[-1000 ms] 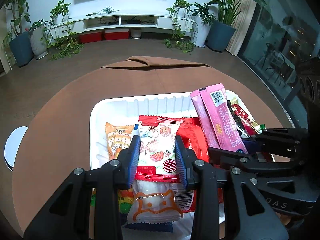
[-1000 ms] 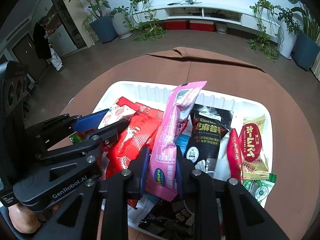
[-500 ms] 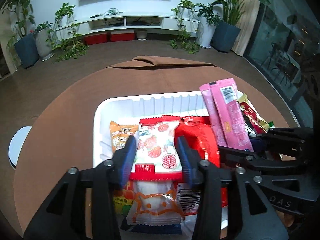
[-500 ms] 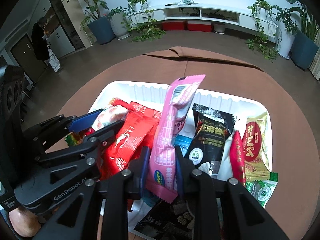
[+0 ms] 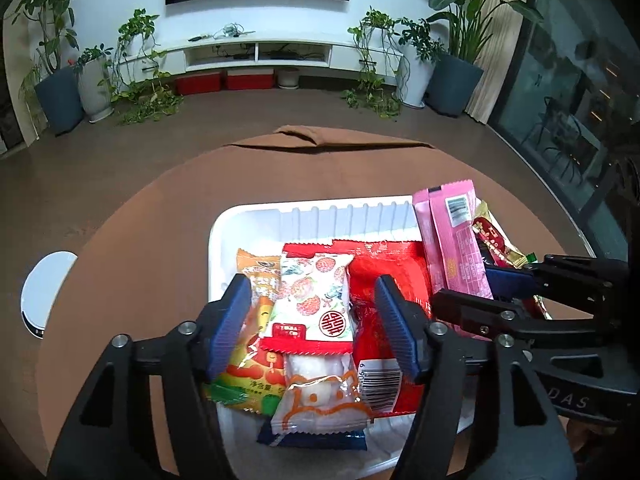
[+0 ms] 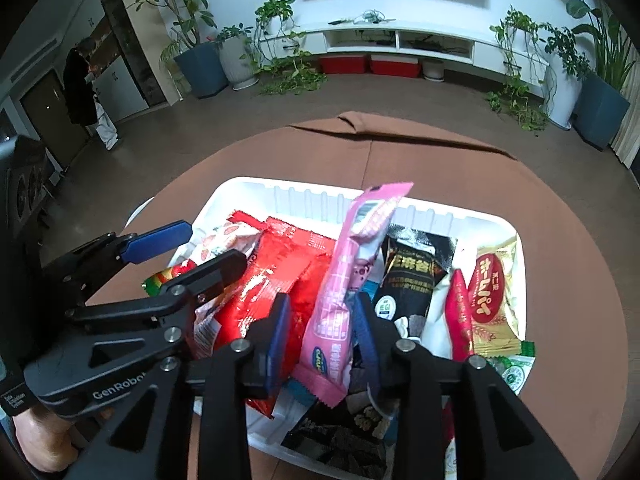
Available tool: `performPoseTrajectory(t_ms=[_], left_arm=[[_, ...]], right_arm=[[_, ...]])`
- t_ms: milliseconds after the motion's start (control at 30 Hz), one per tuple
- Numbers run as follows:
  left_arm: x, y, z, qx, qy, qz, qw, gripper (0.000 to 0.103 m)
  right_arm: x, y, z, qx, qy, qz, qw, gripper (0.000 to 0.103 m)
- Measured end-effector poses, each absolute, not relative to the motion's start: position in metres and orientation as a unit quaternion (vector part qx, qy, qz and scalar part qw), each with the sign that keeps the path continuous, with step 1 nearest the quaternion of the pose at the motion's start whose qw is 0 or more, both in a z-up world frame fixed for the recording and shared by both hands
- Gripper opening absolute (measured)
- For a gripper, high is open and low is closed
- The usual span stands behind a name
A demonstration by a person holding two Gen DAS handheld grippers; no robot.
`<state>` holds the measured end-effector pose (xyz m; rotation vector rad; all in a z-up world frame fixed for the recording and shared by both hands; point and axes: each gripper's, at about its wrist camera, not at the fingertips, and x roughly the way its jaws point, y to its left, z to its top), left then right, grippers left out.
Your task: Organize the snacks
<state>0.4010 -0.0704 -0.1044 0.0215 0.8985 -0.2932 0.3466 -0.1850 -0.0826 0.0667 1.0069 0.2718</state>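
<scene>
Black gripper, blue pads

Tray: on my round table, dead centre.
Lychee packet: in the tray between my left gripper jaws, which are opening, pads clear.
Long wrapper: tilted toward twelve o'clock between my right gripper jaws, also opening.
Right gripper: at three o'clock of my left.

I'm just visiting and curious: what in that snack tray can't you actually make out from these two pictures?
- Left view: blue packet, mostly buried under the white-and-orange packet.
- Right view: dark packet at the tray's near edge, covered by the right tongs.
- Right view: green-and-white packet, print too small.
</scene>
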Motion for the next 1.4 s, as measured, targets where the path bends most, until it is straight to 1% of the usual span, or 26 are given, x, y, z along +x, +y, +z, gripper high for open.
performPoseTrajectory(t_ms=[167,233,333,367,400,467,500,533,567,633,833,933,1000,1100,1200,1267,1400], left_arm=[[0.390,-0.066,-0.091,0.011,0.415,-0.129,0.900,0.066],[0.384,-0.061,-0.083,0.006,0.406,-0.121,0.906,0.068],[0.374,-0.052,-0.071,-0.003,0.391,-0.098,0.915,0.084],[0.369,-0.047,-0.065,-0.005,0.383,-0.082,0.920,0.096],[0.365,-0.042,-0.059,-0.008,0.373,-0.069,0.925,0.103],[0.349,-0.034,-0.048,-0.017,0.347,-0.072,0.935,0.103],[0.340,-0.034,-0.043,-0.010,0.337,-0.077,0.938,0.103],[0.333,-0.034,-0.039,-0.002,0.331,-0.077,0.941,0.103],[0.321,-0.037,-0.033,0.014,0.319,-0.074,0.945,0.103],[0.298,-0.045,-0.023,0.041,0.295,-0.060,0.953,0.103],[0.209,-0.063,0.013,0.070,0.200,0.011,0.977,0.103],[0.180,-0.062,0.025,0.040,0.226,0.000,0.973,0.103],[0.169,-0.060,0.027,0.021,0.254,0.002,0.967,0.103],[0.148,-0.056,0.026,0.003,0.278,-0.002,0.961,0.103],[0.129,-0.053,0.022,-0.014,0.299,-0.009,0.954,0.103],[0.115,-0.051,0.020,-0.025,0.311,-0.014,0.950,0.103],[0.091,-0.059,0.014,-0.012,0.323,-0.017,0.946,0.103]], right_arm=[[0.342,-0.185,-0.072,0.032,0.466,0.130,0.875,0.045],[0.341,-0.184,-0.067,0.036,0.459,0.131,0.878,0.048],[0.336,-0.183,-0.056,0.040,0.446,0.128,0.885,0.058],[0.333,-0.183,-0.051,0.040,0.439,0.126,0.889,0.062],[0.330,-0.183,-0.046,0.039,0.431,0.123,0.893,0.065],[0.319,-0.185,-0.033,0.042,0.400,0.118,0.908,0.078],[0.311,-0.187,-0.025,0.048,0.379,0.117,0.917,0.083],[0.304,-0.189,-0.018,0.053,0.361,0.114,0.924,0.094],[0.295,-0.191,-0.010,0.058,0.338,0.110,0.933,0.103],[0.272,-0.195,0.007,0.065,0.288,0.109,0.949,0.103],[0.212,-0.196,0.036,0.045,0.196,0.097,0.975,0.103],[0.173,-0.202,0.050,0.033,0.133,0.056,0.989,0.103],[0.154,-0.205,0.055,0.018,0.117,0.033,0.992,0.103],[0.124,-0.211,0.060,0.008,0.106,0.010,0.994,0.103],[0.101,-0.218,0.061,0.016,0.113,0.014,0.993,0.103],[0.090,-0.221,0.057,0.019,0.136,0.014,0.990,0.103],[0.078,-0.223,0.041,0.031,0.195,0.014,0.980,0.103]])
